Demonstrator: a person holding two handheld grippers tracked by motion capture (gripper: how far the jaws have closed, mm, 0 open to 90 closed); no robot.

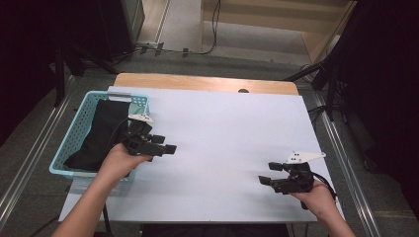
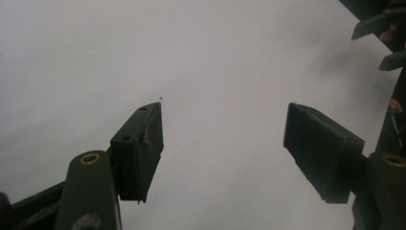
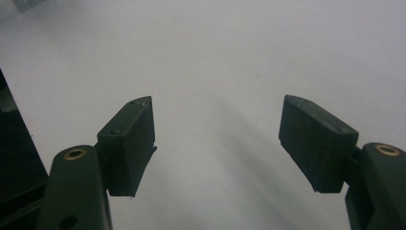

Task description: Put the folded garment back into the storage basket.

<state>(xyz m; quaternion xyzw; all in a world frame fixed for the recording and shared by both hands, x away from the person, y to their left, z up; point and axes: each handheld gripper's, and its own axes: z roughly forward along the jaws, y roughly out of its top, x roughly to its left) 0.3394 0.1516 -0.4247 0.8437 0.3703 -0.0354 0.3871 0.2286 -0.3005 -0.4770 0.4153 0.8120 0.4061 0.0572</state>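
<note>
- Table (image 1: 222,133): centre of the high view, its sheet reaching from the 12 o'clock edge to the 6 o'clock edge.
- Basket (image 1: 74,131): on the table's 9 o'clock edge, partly overhanging it.
- Cloth (image 1: 99,133): inside the basket, lying lengthwise from 12 toward 6 o'clock.
- Left gripper (image 1: 165,144): at 8 o'clock, just beside the basket's 3 o'clock wall, over bare sheet.
- Right gripper (image 1: 271,174): at 4 o'clock, near the 6 o'clock edge, well apart from the left gripper.
</note>
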